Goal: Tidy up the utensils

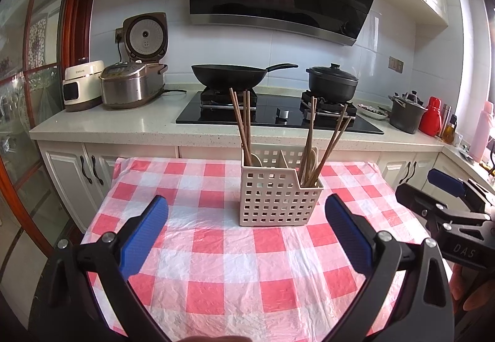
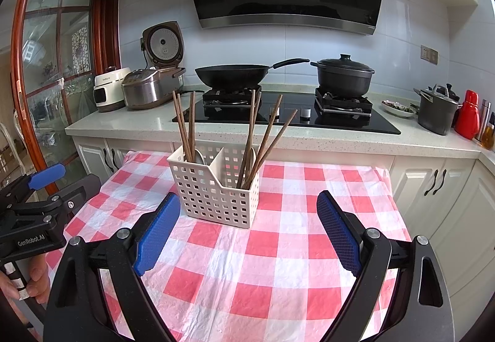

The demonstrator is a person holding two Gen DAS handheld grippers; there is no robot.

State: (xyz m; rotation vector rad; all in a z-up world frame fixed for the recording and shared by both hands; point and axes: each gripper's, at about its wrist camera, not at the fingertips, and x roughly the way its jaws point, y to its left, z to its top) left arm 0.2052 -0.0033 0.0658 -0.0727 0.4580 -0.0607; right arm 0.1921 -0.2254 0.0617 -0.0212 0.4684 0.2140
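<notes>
A cream perforated utensil caddy (image 1: 275, 196) (image 2: 216, 193) with two compartments stands on the red-and-white checked tablecloth (image 1: 216, 264) (image 2: 263, 274). Brown chopsticks (image 1: 243, 122) (image 2: 185, 125) lean in its left compartment beside a pale spoon (image 1: 255, 159) (image 2: 198, 156). More chopsticks (image 1: 328, 144) (image 2: 263, 138) stand in the right compartment. My left gripper (image 1: 246, 209) hovers open in front of the caddy, nothing between its blue pads. My right gripper (image 2: 249, 207) is open too, just short of the caddy and empty. Each gripper shows at the edge of the other's view.
Behind the table runs a counter (image 1: 108, 122) with a black hob (image 1: 272, 116), a wok (image 1: 229, 76), a lidded black pot (image 1: 332, 82), two rice cookers (image 1: 133, 85) and a grey pot (image 1: 405, 113) with a red flask (image 1: 431, 116). White cabinets stand below. A hand (image 2: 34, 280) holds the left gripper's handle.
</notes>
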